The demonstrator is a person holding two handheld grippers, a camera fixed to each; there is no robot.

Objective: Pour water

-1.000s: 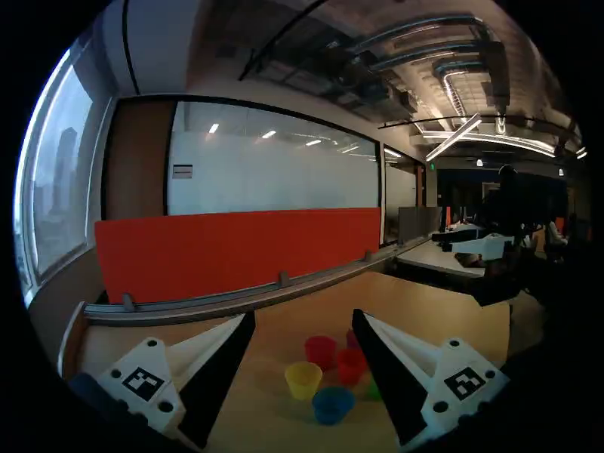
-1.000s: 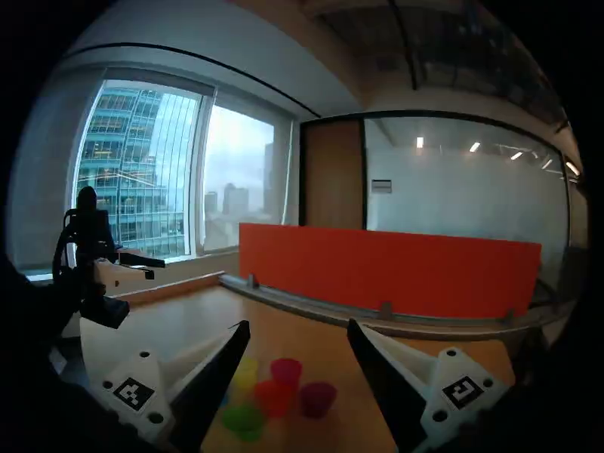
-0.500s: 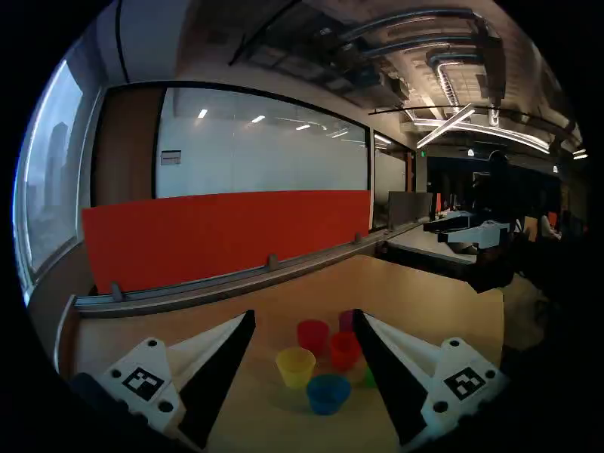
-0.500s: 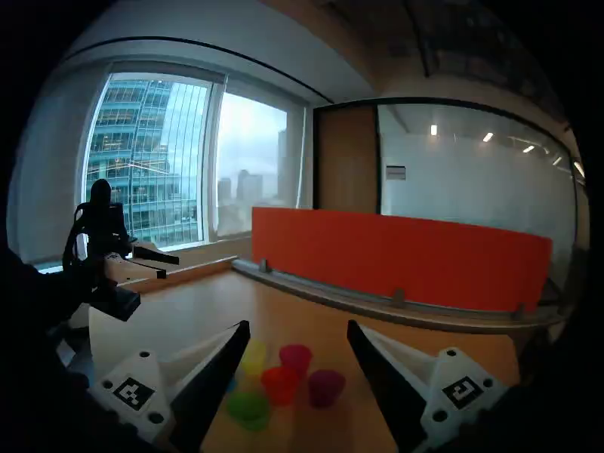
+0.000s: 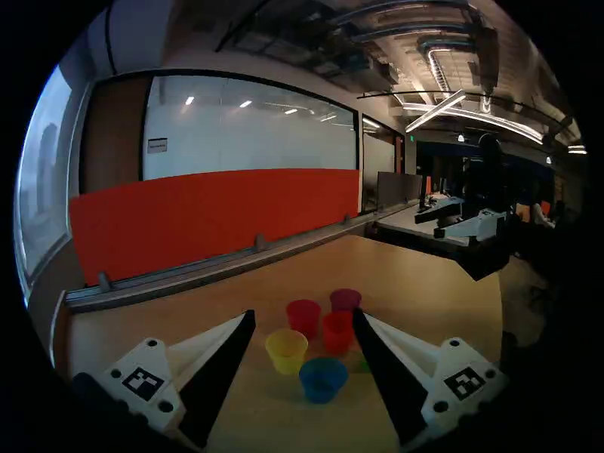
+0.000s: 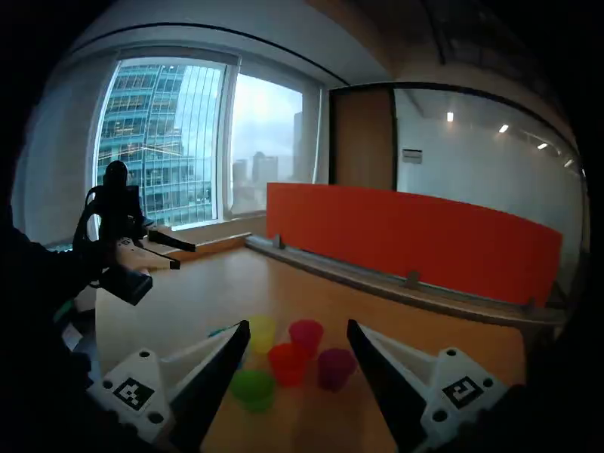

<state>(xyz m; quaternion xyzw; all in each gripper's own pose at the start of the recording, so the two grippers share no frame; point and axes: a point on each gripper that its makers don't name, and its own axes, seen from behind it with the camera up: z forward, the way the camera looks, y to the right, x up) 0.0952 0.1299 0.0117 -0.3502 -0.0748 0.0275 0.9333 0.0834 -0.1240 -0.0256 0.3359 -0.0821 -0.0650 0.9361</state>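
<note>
Six small plastic cups stand upright in a tight cluster on a pale wooden desk (image 5: 430,283), and two handheld claws point at them from opposite sides.

From the left gripper view, the left gripper (image 5: 302,312) has its two white, black-edged fingers spread wide, with nothing between them but air. The cups sit on the desk beyond the fingertips and between the two fingers. The blue cup (image 5: 323,379) is nearest the camera, and the yellow cup (image 5: 287,351) is just beside it to the left. Behind these stand the dark red cup (image 5: 303,317) and the orange-red cup (image 5: 337,332), with the purple cup (image 5: 345,300) farthest back. The green cup (image 5: 362,366) is mostly hidden by the edge of the right-hand finger. A long orange divider (image 5: 211,215) runs along the far edge of the desk, with a frosted glass wall above it. Farther off at the right, the right gripper (image 5: 425,226) hangs over the desk edge.

From the right gripper view, that claw is also wide open and empty, and the same cluster sits between its fingers, the green one nearest. At the left of this view a dark sleeve (image 6: 38,279) reaches to the left claw, held above the desk and well apart from the cups. Tall windows (image 6: 166,166) behind it show city towers.
</note>
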